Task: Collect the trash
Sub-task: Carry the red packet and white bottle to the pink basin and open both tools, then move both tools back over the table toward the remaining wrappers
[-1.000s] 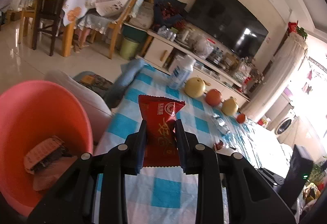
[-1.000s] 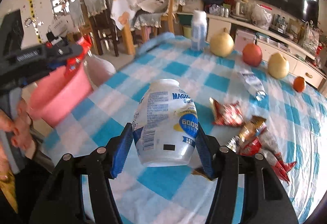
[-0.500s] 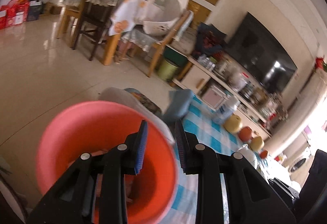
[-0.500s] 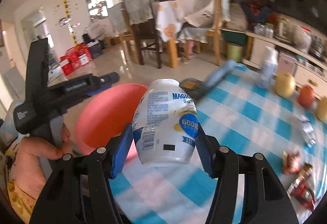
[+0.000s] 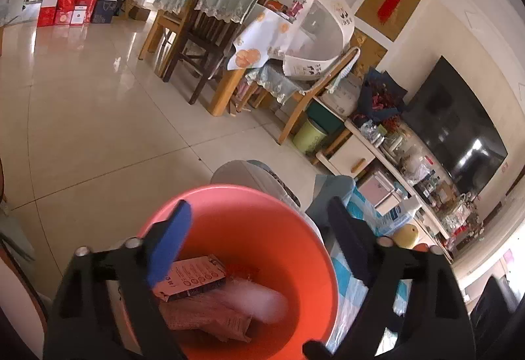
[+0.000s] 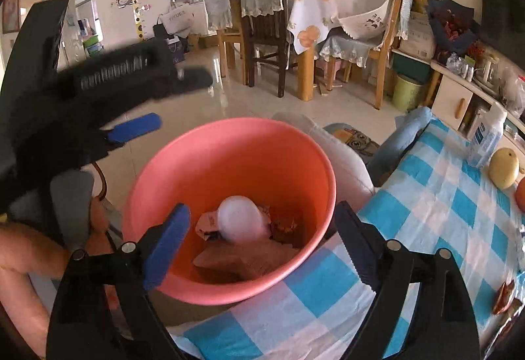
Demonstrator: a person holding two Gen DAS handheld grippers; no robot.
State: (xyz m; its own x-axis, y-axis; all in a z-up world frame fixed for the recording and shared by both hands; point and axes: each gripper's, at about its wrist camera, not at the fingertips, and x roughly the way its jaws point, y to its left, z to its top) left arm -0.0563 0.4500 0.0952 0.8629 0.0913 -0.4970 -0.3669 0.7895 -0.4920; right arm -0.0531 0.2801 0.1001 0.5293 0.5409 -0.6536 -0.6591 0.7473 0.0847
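Note:
A pink plastic bin (image 5: 229, 192) (image 6: 229, 146) stands on the floor beside the table. My left gripper (image 5: 259, 205) hangs over it, its jaws opening with nothing between them; it also shows at upper left as the left gripper (image 6: 182, 100) in the right wrist view. My right gripper (image 6: 262, 209) is above the bin's near rim, its jaws opening and empty too. A white bottle (image 6: 241, 222), blurred, lies inside on crumpled wrappers (image 6: 285, 225). A small printed carton (image 5: 190, 278) and flattened packets (image 5: 210, 317) lie in the bin as well.
The table with the blue-and-white checked cloth (image 6: 426, 196) lies to the right, with a clear bottle (image 6: 485, 140), a yellow fruit (image 6: 503, 168) and red wrappers (image 6: 502, 294). A white stool (image 6: 344, 159) stands behind the bin. Dining chairs (image 6: 262, 31) are across the tiled floor.
Both grippers swung left from over the table to above the bin. The left let go of the red wrapper, the right let go of the white bottle, which now lies in the bin.

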